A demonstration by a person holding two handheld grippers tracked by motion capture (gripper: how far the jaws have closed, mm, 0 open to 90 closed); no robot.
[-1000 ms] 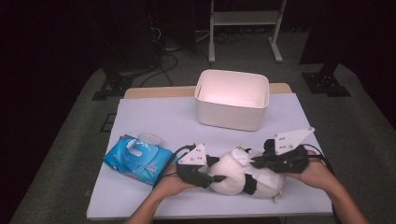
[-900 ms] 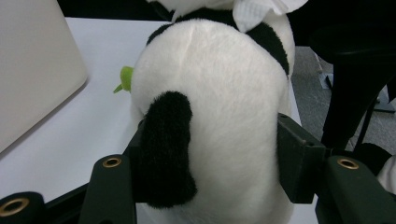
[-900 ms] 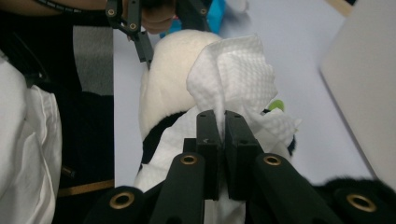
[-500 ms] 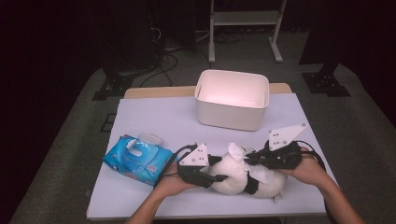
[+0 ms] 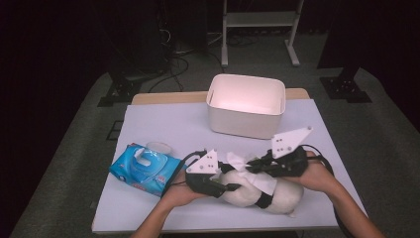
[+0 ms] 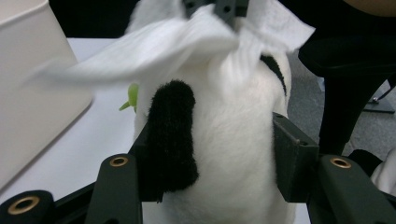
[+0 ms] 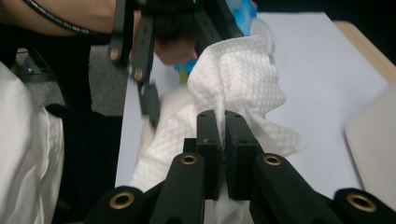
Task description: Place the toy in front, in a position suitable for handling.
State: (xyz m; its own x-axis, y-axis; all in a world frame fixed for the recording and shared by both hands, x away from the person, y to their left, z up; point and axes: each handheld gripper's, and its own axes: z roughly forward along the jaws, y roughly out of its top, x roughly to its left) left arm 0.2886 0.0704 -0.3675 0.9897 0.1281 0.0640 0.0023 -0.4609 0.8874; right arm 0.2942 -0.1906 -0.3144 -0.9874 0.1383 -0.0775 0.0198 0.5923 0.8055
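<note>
Left jaws: the left gripper (image 6: 210, 158) stands with one pad on each flank of the plush toy (image 6: 224, 154), both pressing into the fur; the jaws have just been closing a little further with the toy between them.
Right jaws: the right gripper (image 7: 216, 135) is clamped tight on a fold of the white wipe (image 7: 233, 88), its pads almost meeting with the cloth pinched between them.
Wipe: dimpled white cloth, bunched and hanging from the right jaws; in the left gripper view it drapes over the upper end of the toy, touching it.
Plush toy: white body with black patches, lying on its side at the near edge of the table, between the two hands in the high view (image 5: 267, 191); a small green piece shows at its far side in the left gripper view.
Hands: the left hand (image 5: 179, 191) and the right hand (image 5: 317, 176) come in from the near edge, each holding its gripper over the toy.
Wipe pack: a blue pack (image 5: 143, 168) lies flat just left of the left hand, with a clear round lid (image 5: 158, 147) beside it.
Bin: a white, open-topped bin (image 5: 246, 105) stands well behind the toy.
Table: white-covered top (image 5: 168, 124).
</note>
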